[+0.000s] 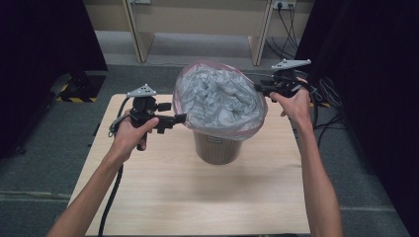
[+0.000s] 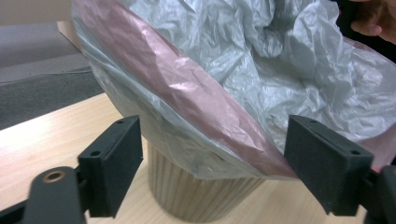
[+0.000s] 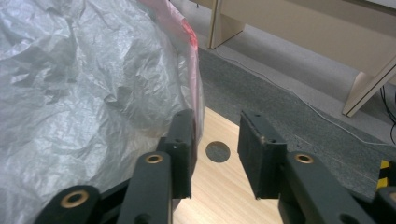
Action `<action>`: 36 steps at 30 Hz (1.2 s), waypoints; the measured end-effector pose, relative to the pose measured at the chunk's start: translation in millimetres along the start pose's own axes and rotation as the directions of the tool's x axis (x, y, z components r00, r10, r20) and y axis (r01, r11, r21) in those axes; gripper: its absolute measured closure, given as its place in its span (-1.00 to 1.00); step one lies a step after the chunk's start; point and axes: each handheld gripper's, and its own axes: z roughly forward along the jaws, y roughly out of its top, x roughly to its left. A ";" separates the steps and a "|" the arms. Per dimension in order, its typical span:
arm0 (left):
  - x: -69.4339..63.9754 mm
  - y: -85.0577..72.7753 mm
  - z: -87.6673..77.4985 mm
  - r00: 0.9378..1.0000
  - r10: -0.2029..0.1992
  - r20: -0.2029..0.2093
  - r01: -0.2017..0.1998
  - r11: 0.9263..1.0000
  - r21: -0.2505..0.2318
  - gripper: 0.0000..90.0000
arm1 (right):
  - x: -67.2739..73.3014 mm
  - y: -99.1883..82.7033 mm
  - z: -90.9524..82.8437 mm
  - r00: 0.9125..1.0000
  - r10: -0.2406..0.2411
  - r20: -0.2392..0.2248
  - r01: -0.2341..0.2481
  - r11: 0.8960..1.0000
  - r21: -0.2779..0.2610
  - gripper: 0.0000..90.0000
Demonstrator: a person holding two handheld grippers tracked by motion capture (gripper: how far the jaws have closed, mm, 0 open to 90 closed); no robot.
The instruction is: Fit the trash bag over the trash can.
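two open tongs (image 1: pixel 180 118) (image 1: pixel 258 88) flank a bagged bin (image 1: pixel 217 146); label unreadable.

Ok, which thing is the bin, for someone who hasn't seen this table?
On the wooden table, look near the middle, between the two grippers. The bin is the small tan ribbed tub, topped by a crumpled grey bag with a pink rim billowing over it.

A crinkled silver-grey bag (image 1: pixel 217 98) with a pink rim lines a ribbed beige bin (image 1: pixel 217 147) on the pale wood-grain surface (image 1: pixel 197 197); both claws black.
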 end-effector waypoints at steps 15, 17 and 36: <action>-2.1 -16.4 11.0 0.999 -0.005 0.043 0.004 0.999 0.034 -0.38 | -1.4 0.6 9.3 0.999 0.016 -0.032 -0.016 1.000 0.008 0.70; -4.5 -17.5 13.0 0.998 0.021 0.059 -0.024 0.999 0.037 -0.12 | -1.6 0.5 11.6 0.999 0.011 -0.040 -0.010 1.000 0.018 0.76; 11.4 -51.4 33.4 0.996 0.055 0.070 -0.059 0.997 0.057 0.91 | -10.7 -30.8 51.0 0.998 0.019 -0.058 -0.013 0.994 0.104 1.00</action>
